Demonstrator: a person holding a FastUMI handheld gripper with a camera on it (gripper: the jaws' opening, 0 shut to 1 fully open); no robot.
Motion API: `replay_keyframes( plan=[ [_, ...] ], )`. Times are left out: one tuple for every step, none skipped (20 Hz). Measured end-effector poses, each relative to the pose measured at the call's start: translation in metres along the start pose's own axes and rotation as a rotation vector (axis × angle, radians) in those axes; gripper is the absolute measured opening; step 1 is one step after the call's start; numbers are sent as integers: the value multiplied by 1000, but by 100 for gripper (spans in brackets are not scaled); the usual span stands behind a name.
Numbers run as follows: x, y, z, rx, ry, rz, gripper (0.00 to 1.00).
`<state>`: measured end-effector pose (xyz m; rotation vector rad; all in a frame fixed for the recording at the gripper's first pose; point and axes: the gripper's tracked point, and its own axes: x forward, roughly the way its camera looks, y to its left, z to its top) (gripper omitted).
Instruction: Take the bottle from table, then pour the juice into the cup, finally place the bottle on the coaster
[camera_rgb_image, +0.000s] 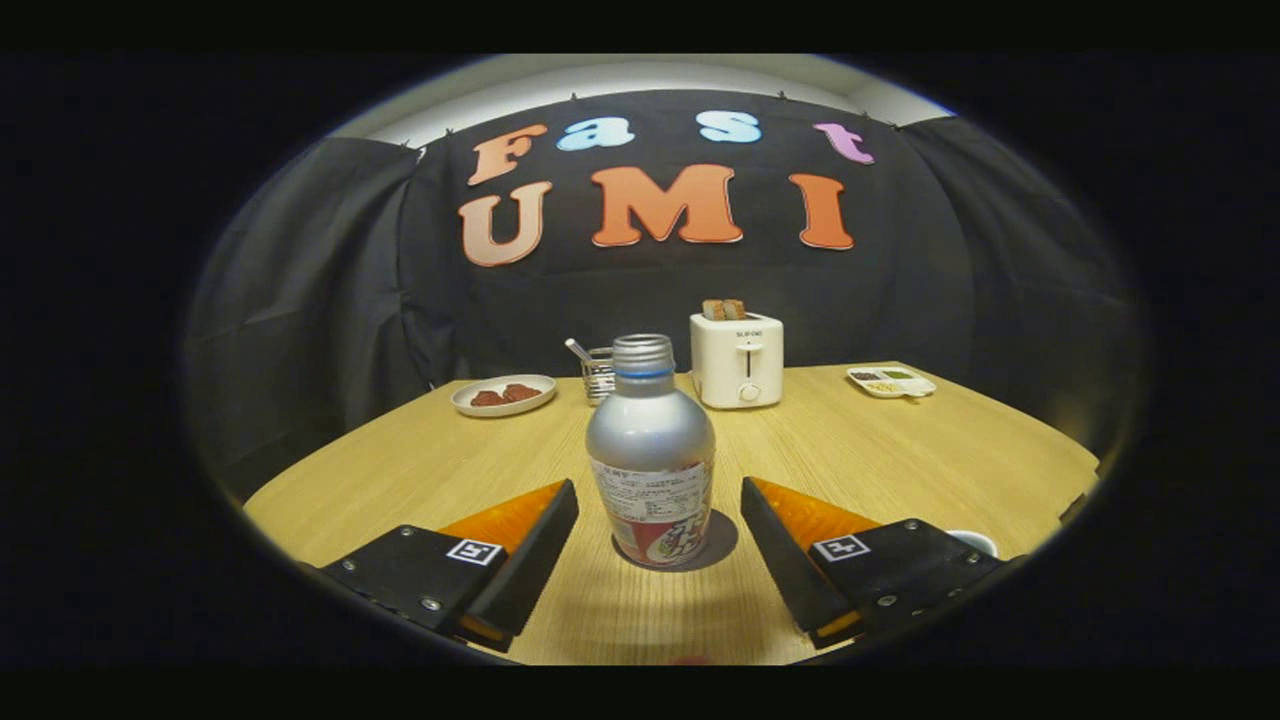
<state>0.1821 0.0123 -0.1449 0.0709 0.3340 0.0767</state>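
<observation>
A silver bottle (652, 455) with a threaded neck and a printed label stands upright on the wooden table (880, 450). It sits between my two fingers, near their tips. My gripper (660, 500) is open, with a gap on each side of the bottle, so neither finger touches it. The rim of a white cup (972, 541) peeks out just behind the right finger.
Beyond the bottle stand a white toaster (737, 358) with bread in it, a glass (598, 373) holding a utensil, and a white plate (503, 394) with brown pieces. A small divided dish (891, 380) lies at the far right.
</observation>
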Motion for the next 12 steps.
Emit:
replay_keyframes(
  plan=[
    [-8,0,6,-2,-11,5,97],
    [-18,1,12,-2,-25,11,97],
    [-29,2,18,-1,-38,19,97],
    [-41,3,26,0,-56,26,97],
    [-52,3,32,2,-74,30,97],
    [-65,4,40,4,-92,35,97],
    [-77,4,47,8,-109,42,97],
    [-89,5,54,11,-126,50,97],
    [-101,6,59,9,-141,57,97],
    [-112,8,63,5,-154,62,97],
    [-123,8,66,3,-162,70,97],
    [-134,10,67,3,-169,78,97]
  ],
)
